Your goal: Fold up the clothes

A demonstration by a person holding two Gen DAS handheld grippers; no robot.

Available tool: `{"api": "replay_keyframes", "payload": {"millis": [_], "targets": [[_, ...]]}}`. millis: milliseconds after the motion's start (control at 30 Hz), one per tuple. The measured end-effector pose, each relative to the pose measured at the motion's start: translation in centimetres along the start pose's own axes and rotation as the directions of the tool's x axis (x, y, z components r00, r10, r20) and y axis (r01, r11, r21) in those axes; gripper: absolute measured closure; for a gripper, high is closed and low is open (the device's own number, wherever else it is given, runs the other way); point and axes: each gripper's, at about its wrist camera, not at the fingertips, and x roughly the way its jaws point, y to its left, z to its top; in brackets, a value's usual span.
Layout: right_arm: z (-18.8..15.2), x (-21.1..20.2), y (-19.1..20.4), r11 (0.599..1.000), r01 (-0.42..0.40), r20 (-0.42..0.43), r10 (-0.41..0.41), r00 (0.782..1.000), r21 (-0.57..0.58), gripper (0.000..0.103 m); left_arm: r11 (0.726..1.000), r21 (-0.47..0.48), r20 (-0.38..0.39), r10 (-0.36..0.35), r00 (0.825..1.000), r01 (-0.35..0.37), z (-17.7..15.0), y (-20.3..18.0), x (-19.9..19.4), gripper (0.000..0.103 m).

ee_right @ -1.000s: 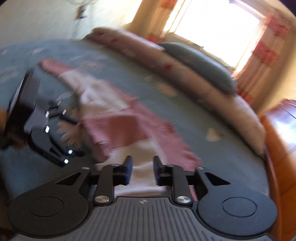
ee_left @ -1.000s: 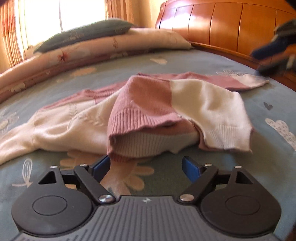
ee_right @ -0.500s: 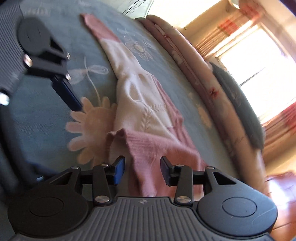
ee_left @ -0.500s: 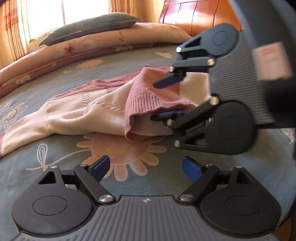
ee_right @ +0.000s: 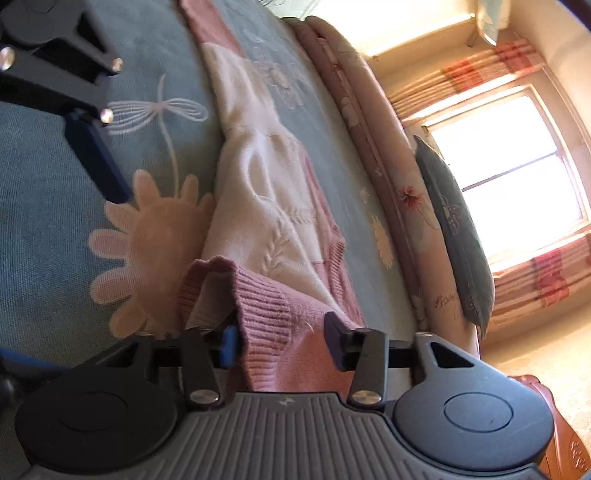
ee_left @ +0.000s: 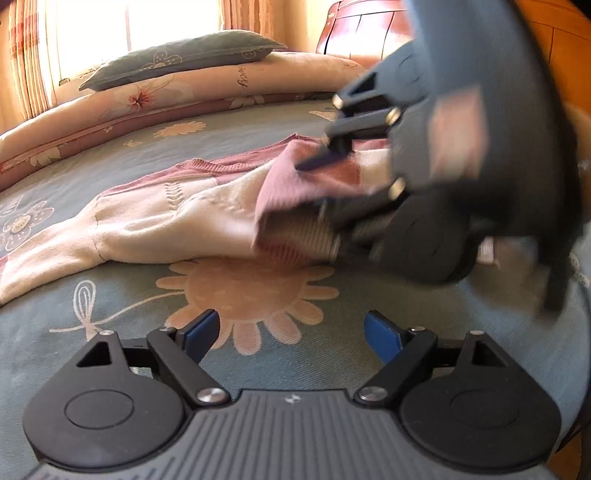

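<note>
A pink and cream knitted sweater (ee_left: 166, 218) lies spread across the blue flowered bedsheet (ee_left: 110, 332), its ribbed pink hem (ee_right: 266, 314) folded up into a loose hump. My right gripper (ee_right: 280, 343) is open and straddles that hem, with fabric between its fingers. In the left wrist view the right gripper (ee_left: 325, 192) reaches in from the right, blurred, at the hem. My left gripper (ee_left: 291, 332) is open and holds nothing, hovering over the sheet's big flower print, short of the sweater. One blue finger (ee_right: 96, 155) of the left gripper shows in the right wrist view.
A rolled floral quilt (ee_left: 184, 96) with a grey pillow (ee_left: 177, 55) on top runs along the far side of the bed. The wooden headboard (ee_left: 369, 33) stands at the back right. A bright window (ee_right: 517, 177) with striped curtains is behind the quilt.
My right gripper has swung in from the right, opened wider and pushed onto the sweater's ribbed hem. The left gripper has drawn back a little from the sweater and stays open.
</note>
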Motion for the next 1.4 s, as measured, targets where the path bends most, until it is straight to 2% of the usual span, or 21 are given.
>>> {"api": "replay_keyframes", "payload": {"millis": [67,200,400,667,800,867,900,967,1033,1233,1300,1400], "targets": [[-0.2,-0.9,-1.3,0.998,-0.014,0.012,0.013,1.000,0.062,0.097,1.000,0.004,0.011,0.007,1.000,-0.007,0.0,0.0,-0.1,0.017],[-0.9,-3.8,-4.0,0.987,-0.010,0.051,0.002,0.999,0.159,0.097,1.000,0.018,0.092,0.011,0.996,-0.012,0.5,-0.7,-0.5,0.018],[-2.4,-7.4,-7.9,0.965,0.012,0.085,-0.035,0.996,0.261,0.097,0.998,0.056,0.197,-0.009,0.980,-0.002,1.9,-3.0,0.0,0.018],[-4.5,-10.0,-10.7,0.941,0.033,0.086,-0.066,0.994,0.337,0.097,0.994,0.071,0.242,-0.093,0.966,0.078,2.9,-5.7,1.6,0.024],[-5.3,-10.6,-11.1,0.934,0.031,0.088,-0.067,0.994,0.355,0.097,0.992,0.117,0.244,-0.069,0.967,0.042,2.6,-7.0,1.8,0.025],[-5.5,-11.0,-11.1,0.932,0.030,0.092,-0.068,0.993,0.362,0.097,0.992,0.129,0.236,-0.046,0.971,0.016,2.5,-7.5,1.9,0.043],[-5.5,-11.1,-11.1,0.930,0.027,0.095,-0.067,0.993,0.367,0.097,0.991,0.135,0.232,-0.035,0.972,0.003,2.4,-7.8,1.9,0.048],[-5.4,-11.1,-11.1,0.927,0.026,0.098,-0.067,0.993,0.374,0.097,0.989,0.147,0.225,-0.011,0.974,-0.022,2.3,-8.2,2.0,0.081],[-5.4,-11.1,-11.0,0.924,0.025,0.100,-0.069,0.993,0.380,0.097,0.986,0.160,0.218,0.012,0.976,-0.048,2.2,-8.7,2.1,0.099],[-6.1,-11.7,-11.0,0.922,0.019,0.092,-0.059,0.994,0.387,0.097,0.974,0.192,0.205,0.081,0.975,-0.121,1.9,-9.8,1.9,0.100],[-6.4,-12.1,-10.9,0.922,0.004,0.095,-0.044,0.994,0.388,0.097,0.973,0.175,0.240,0.108,0.965,-0.153,1.7,-8.2,-0.7,0.100],[-6.2,-13.0,-9.8,0.926,-0.068,0.108,0.029,0.994,0.373,0.097,0.967,0.145,0.293,0.161,0.943,-0.210,1.6,-5.8,-4.7,0.100]]}}
